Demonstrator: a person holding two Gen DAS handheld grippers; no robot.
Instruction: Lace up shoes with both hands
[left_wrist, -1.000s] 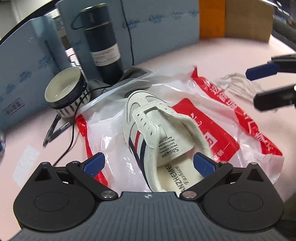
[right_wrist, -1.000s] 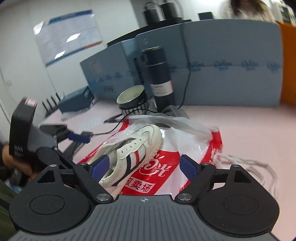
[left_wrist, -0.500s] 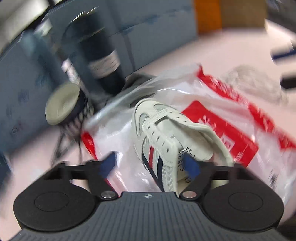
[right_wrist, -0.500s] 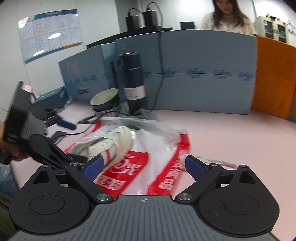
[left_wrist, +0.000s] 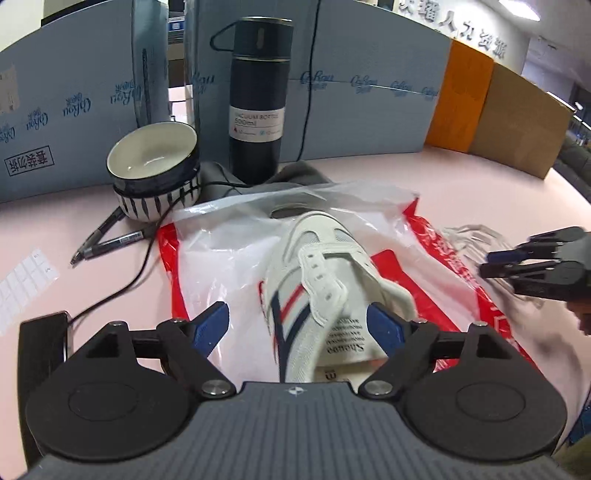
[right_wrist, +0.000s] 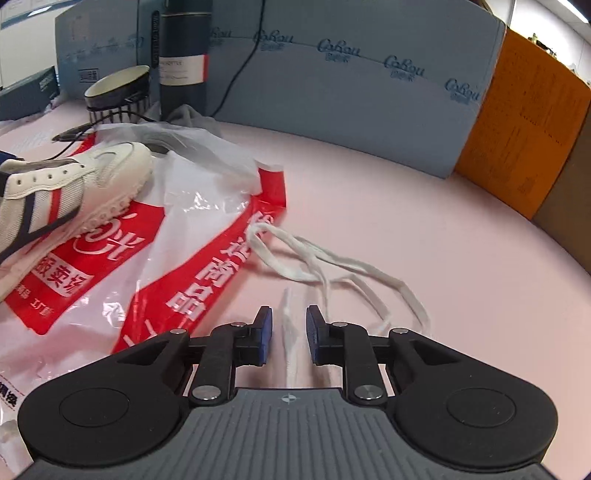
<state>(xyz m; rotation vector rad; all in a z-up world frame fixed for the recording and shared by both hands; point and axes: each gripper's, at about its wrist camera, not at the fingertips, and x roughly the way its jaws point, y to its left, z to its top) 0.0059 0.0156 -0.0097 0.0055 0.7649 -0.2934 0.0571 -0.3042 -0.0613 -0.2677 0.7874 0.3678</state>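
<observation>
Left wrist view, left of the jaws: striped bowl (left_wrist: 155, 173) and two pens (left_wrist: 107, 240) on the pink table (left_wrist: 388, 177), black cable (left_wrist: 122, 291) running past. Ahead of the jaws: dark vacuum bottle (left_wrist: 258, 99) upright against the blue partition (left_wrist: 369, 92). Left gripper (left_wrist: 299, 328) jaws spread and opening, straddling the heel end of the white shoe (left_wrist: 321, 291); right pad touches or nearly touches the shoe's collar, left pad clear of it. Shoe unlaced, toe pointing away from the jaws, lying on a red-and-white plastic bag (left_wrist: 221, 266). Far right of the jaws: right gripper (left_wrist: 487, 262) low over the lace area, blurred.

Right wrist view, left of the jaws: same shoe (right_wrist: 70, 195) on the bag (right_wrist: 177, 258). Right gripper (right_wrist: 289, 332) jaws narrow and closing, one end of the white shoelace (right_wrist: 332, 262) lying between the blue fingertips (right_wrist: 264, 332); the pads do not yet press it. Rest of the lace loops loose on the table just ahead and right of the jaws, one part touching the bag's edge.
</observation>
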